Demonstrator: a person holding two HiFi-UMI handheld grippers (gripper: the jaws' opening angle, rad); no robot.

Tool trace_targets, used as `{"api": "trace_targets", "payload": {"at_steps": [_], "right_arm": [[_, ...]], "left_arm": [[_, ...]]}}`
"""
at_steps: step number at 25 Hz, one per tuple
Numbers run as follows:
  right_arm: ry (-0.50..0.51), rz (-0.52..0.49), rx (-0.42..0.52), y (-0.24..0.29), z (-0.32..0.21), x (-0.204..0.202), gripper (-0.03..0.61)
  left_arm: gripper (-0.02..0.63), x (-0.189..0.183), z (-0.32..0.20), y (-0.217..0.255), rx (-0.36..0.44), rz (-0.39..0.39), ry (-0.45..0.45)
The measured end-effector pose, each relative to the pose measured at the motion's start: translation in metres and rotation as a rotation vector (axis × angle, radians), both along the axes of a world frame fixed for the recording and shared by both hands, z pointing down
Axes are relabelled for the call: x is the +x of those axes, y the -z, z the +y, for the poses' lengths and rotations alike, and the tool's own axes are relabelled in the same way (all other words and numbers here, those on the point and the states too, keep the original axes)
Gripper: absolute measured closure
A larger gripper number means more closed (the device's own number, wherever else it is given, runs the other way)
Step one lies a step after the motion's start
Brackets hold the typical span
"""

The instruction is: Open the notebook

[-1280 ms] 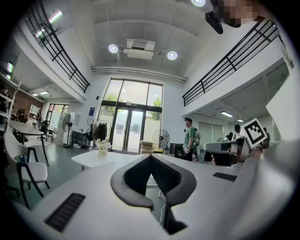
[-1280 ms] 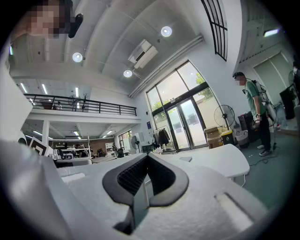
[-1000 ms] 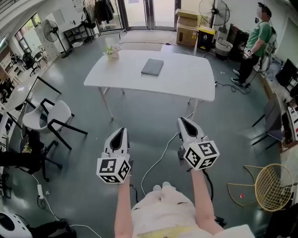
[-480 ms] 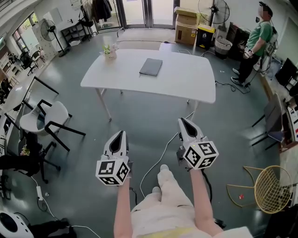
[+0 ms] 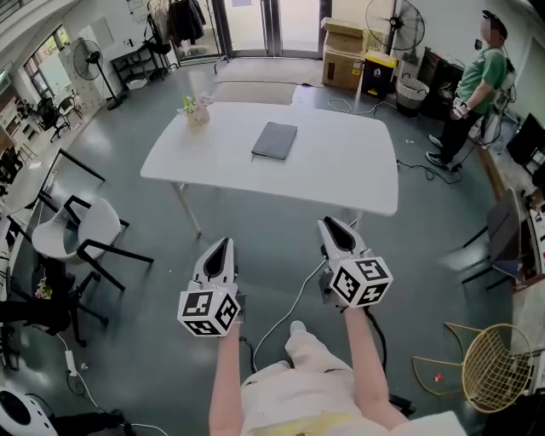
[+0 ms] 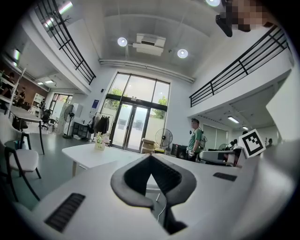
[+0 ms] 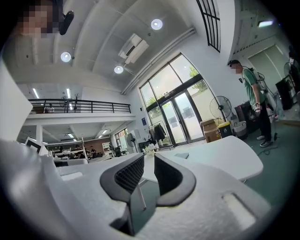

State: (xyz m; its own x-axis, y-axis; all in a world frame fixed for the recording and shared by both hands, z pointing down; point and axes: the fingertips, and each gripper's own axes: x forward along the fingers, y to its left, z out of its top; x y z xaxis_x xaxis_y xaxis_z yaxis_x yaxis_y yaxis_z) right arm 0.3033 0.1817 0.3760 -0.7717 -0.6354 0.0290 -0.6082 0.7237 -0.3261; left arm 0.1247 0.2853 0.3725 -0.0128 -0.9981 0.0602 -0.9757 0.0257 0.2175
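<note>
A closed dark grey notebook (image 5: 274, 140) lies flat near the middle of a white table (image 5: 341, 170), far ahead of both grippers. In the right gripper view the notebook (image 7: 181, 155) is a small grey slab on the tabletop. My left gripper (image 5: 222, 244) is held level over the floor, short of the table, with its jaws shut (image 6: 150, 158) and empty. My right gripper (image 5: 328, 224) hovers beside it, also short of the table. Its jaws are opening, with a narrow gap (image 7: 149, 163) and nothing between them.
A small potted plant (image 5: 196, 108) stands on the table's far left corner. White chairs (image 5: 89, 230) stand to the left, and a wire chair (image 5: 494, 345) at lower right. A person (image 5: 477, 81) stands at the far right near a fan (image 5: 393, 21) and boxes (image 5: 342, 51). A cable (image 5: 294, 289) runs across the floor.
The person holding the grippers has stepped toward the table, which now looks nearer. Both grippers moved forward together. The right jaws have parted slightly.
</note>
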Motion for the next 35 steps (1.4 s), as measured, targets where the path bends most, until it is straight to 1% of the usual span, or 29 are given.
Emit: {"api": "trace_targets", "payload": {"at_steps": [4, 9, 16, 22, 29, 35], "right_arm": [[0.019, 0.008, 0.0, 0.0, -0.034, -0.008, 0.512], [0.032, 0.016, -0.005, -0.003, -0.072, -0.012, 0.495], [0.035, 0.025, -0.033, -0.015, -0.107, -0.024, 0.454], [0.035, 0.036, -0.057, -0.021, -0.131, -0.039, 0.449], [0.022, 0.051, -0.073, -0.028, -0.166, -0.06, 0.449], [-0.025, 0.058, -0.09, -0.033, -0.216, -0.099, 0.443]], "left_arm": [[0.615, 0.0, -0.034, 0.004, 0.009, 0.002, 0.01], [0.615, -0.002, -0.066, -0.001, -0.005, 0.008, 0.03], [0.615, -0.012, -0.093, -0.013, -0.029, 0.029, 0.063], [0.615, -0.029, -0.114, -0.014, -0.046, 0.04, 0.078], [0.615, -0.055, -0.15, -0.02, -0.057, 0.047, 0.071], [0.615, -0.102, -0.2, -0.024, -0.07, 0.059, 0.052]]}}
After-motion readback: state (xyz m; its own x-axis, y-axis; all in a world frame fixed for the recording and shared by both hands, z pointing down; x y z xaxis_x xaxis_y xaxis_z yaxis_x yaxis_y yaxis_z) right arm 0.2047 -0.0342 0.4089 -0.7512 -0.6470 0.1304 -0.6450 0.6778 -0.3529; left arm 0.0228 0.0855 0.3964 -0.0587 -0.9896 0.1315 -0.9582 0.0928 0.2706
